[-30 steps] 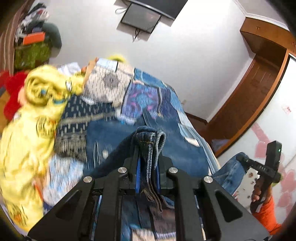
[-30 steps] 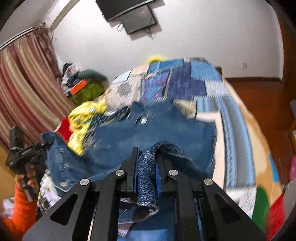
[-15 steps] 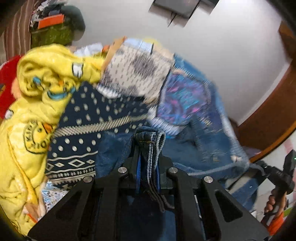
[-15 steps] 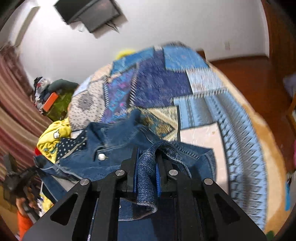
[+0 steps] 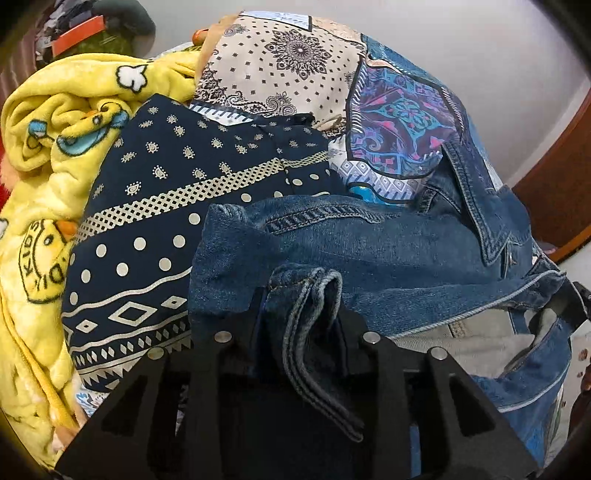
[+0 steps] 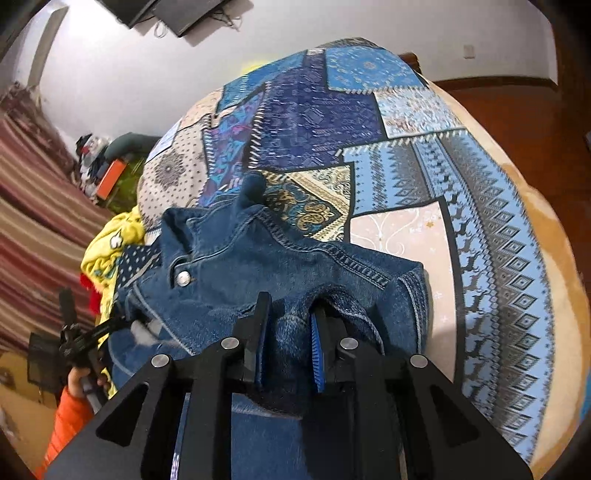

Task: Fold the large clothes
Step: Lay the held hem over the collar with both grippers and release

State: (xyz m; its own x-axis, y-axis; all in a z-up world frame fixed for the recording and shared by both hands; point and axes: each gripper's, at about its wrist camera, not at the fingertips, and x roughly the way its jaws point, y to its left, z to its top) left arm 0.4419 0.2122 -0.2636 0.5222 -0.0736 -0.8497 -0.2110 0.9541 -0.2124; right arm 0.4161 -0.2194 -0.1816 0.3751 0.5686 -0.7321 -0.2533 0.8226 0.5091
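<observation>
A blue denim jacket [image 5: 388,251] lies on a bed with a patchwork cover [image 6: 406,155]. My left gripper [image 5: 299,317] is shut on a bunched hem of the jacket, low over the bed. My right gripper [image 6: 288,332] holds another fold of the same jacket [image 6: 258,258] between its fingers, with the jaws a little apart around the denim. The jacket's collar and a metal button [image 6: 183,277] face up in the right wrist view. The left gripper also shows at the left edge of the right wrist view [image 6: 74,332].
A navy patterned cloth [image 5: 177,206] and a yellow cartoon blanket [image 5: 48,155] lie left of the jacket. Striped curtains [image 6: 33,206] and a clutter pile [image 6: 107,162] stand beyond the bed. A wall screen [image 6: 177,14] hangs above. Wooden floor [image 6: 517,110] lies to the right.
Both grippers have come down and forward with the denim, laying the jacket onto the bed. The right jaws look slightly wider than before.
</observation>
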